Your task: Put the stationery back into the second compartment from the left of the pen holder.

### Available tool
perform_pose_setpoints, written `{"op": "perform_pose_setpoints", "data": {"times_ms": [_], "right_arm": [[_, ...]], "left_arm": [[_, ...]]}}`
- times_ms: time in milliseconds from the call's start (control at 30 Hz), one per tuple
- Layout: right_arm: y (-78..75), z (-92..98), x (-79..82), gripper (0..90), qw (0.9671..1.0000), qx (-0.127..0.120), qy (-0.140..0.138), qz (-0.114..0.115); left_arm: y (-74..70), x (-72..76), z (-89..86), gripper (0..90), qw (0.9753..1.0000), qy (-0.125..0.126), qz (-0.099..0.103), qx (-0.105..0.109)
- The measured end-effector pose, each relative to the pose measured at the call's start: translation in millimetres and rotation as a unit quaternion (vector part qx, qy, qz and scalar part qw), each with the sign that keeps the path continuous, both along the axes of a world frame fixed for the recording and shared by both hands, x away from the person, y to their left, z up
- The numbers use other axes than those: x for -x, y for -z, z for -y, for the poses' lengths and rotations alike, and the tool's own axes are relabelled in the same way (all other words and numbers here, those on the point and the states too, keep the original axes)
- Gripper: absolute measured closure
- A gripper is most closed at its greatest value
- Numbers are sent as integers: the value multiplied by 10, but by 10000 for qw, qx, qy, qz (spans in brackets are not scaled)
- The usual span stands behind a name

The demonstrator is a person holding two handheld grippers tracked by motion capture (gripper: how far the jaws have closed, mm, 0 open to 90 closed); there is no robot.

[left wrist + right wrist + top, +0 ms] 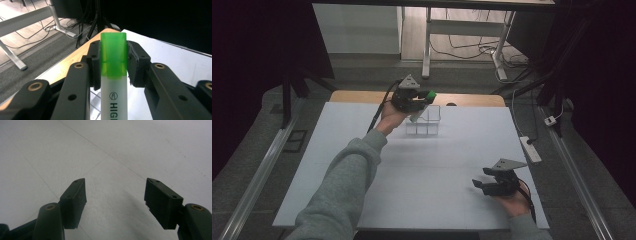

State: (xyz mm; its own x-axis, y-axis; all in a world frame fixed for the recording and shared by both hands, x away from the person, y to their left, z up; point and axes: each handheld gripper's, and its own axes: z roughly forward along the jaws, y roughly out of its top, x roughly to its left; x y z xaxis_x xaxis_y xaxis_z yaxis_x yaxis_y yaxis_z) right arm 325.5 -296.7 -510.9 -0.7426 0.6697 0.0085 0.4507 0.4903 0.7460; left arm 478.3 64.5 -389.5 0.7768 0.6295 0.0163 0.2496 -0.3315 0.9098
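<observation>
A highlighter (113,75) with a green cap and a white body is clamped between the black jaws of my left gripper (113,58). In the high view this left gripper (424,100) is held at the far side of the table, the green cap (430,95) pointing right. The white body slants down into a clear compartment rack (424,121) just below it. My right gripper (480,185) rests near the table's front right, jaws wide open over the bare white surface. Its fingers (75,200) hold nothing.
The white table top (337,160) has a wooden strip (357,96) along its far edge. Beyond it are desk legs and loose cables on the floor. A power strip (530,148) lies off the table's right edge. Metal rails run along both sides.
</observation>
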Motion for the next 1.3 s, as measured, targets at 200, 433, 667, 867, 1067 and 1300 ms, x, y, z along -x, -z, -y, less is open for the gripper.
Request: {"op": "perform_pose_setpoints", "data": {"times_ms": [200, 433, 667, 867, 1067, 1300], "right_arm": [[-8, 0, 8, 327, 10000, 7, -1, 16], [-7, 6, 9, 325, 10000, 24, 30, -14], [6, 9, 6, 323, 10000, 20, 62, -44], [12, 12, 4, 323, 10000, 28, 65, -57], [17, 8, 2, 323, 9999, 50, 54, -83], [19, 6, 3, 321, 9999, 47, 36, -94]], "left_arm": [[-3, -125, 48, 666, 10000, -51, 27, 47], [77, -250, 103, 665, 9999, -88, 51, 81], [164, -407, 132, 664, 9998, -166, 65, 130], [215, -506, 159, 664, 9997, -204, 50, 147], [261, -553, 160, 662, 9997, -226, 1, 131], [320, -542, 106, 441, 9994, -245, -189, -170]]}}
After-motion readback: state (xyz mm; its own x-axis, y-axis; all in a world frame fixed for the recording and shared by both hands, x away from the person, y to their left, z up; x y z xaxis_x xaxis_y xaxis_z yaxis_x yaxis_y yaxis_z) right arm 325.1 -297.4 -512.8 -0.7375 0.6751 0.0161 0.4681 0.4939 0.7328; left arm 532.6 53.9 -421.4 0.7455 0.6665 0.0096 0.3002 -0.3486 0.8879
